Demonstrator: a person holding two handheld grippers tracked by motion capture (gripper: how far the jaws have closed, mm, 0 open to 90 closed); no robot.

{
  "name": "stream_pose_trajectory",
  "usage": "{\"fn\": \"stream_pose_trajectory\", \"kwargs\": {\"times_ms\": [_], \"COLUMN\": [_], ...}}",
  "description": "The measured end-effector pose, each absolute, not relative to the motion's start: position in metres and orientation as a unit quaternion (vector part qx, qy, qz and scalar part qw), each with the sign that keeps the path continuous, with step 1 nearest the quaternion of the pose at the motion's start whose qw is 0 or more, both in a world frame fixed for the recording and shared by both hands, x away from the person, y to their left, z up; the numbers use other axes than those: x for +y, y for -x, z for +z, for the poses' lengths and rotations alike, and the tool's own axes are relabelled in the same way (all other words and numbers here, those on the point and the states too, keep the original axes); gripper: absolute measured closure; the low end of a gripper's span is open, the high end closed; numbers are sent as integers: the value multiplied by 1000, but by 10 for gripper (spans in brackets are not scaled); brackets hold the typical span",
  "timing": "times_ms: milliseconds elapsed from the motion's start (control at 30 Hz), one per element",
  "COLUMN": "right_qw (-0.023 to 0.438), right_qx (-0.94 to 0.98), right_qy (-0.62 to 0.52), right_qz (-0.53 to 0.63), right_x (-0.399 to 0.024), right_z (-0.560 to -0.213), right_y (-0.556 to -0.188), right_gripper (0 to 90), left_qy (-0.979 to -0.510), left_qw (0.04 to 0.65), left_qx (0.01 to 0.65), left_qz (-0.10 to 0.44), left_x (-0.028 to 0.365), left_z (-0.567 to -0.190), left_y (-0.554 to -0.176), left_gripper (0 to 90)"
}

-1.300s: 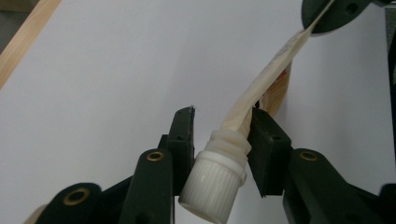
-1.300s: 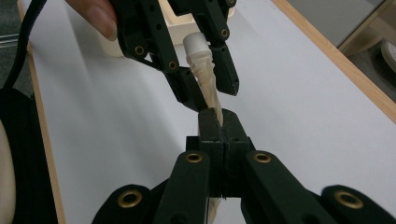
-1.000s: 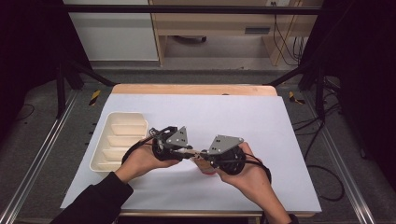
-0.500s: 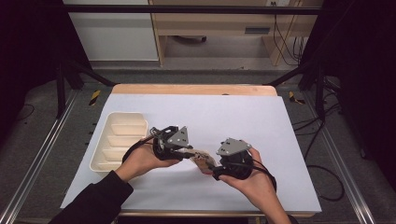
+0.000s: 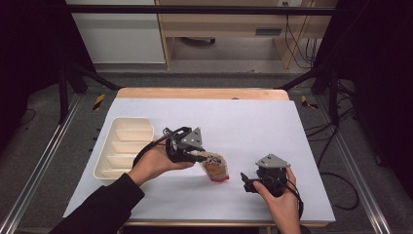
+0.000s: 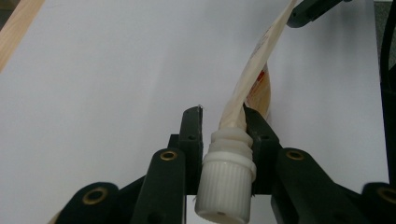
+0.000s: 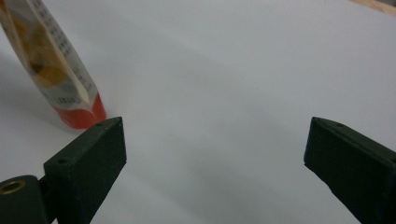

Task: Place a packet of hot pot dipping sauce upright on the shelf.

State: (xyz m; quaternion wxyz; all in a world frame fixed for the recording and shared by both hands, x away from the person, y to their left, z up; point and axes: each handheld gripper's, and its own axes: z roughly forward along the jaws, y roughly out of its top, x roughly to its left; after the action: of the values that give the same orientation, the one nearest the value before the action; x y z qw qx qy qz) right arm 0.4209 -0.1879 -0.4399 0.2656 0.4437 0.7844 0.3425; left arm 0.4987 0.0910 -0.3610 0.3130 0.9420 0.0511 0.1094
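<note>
The left gripper (image 5: 195,152) clamps the spouted pouch (image 5: 215,168) at its neck so it hangs upright; the right gripper (image 5: 247,182), jaws just opened empty, sits right of it.

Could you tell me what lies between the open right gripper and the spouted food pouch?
Only bare white table: high view shows the right gripper apart from the white-capped pouch.

The right gripper (image 7: 215,154) is hovering over the white table (image 7: 243,70), its jaws having just been opening — they are now standing wide apart with nothing between them. A spouted pouch (image 7: 53,70) is standing tilted just beyond one jaw — its red base on the table
</note>
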Motion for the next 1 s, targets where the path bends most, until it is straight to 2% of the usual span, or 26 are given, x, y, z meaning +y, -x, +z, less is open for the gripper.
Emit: {"fn": "stream_pose_trajectory", "kwargs": {"times_ms": [233,700,1000], "right_qw": [272,271,274], "right_qx": [789,792,795], "right_qy": [-443,-445,-442], "right_qz": [329,318,312], "right_x": [-191,-191,-190], "right_z": [-443,-444,-445], "right_y": [-420,-418,-420], "right_gripper": [60,55,56], "left_qy": [-953,-961,-973], "left_qw": [281,257,204], "left_qx": [35,27,-30], "left_qz": [110,99,107], "left_x": [76,64,60], "left_z": [-355,-348,-320], "left_y": [-503,-504,-496], "left_gripper": [726,731,733]}}
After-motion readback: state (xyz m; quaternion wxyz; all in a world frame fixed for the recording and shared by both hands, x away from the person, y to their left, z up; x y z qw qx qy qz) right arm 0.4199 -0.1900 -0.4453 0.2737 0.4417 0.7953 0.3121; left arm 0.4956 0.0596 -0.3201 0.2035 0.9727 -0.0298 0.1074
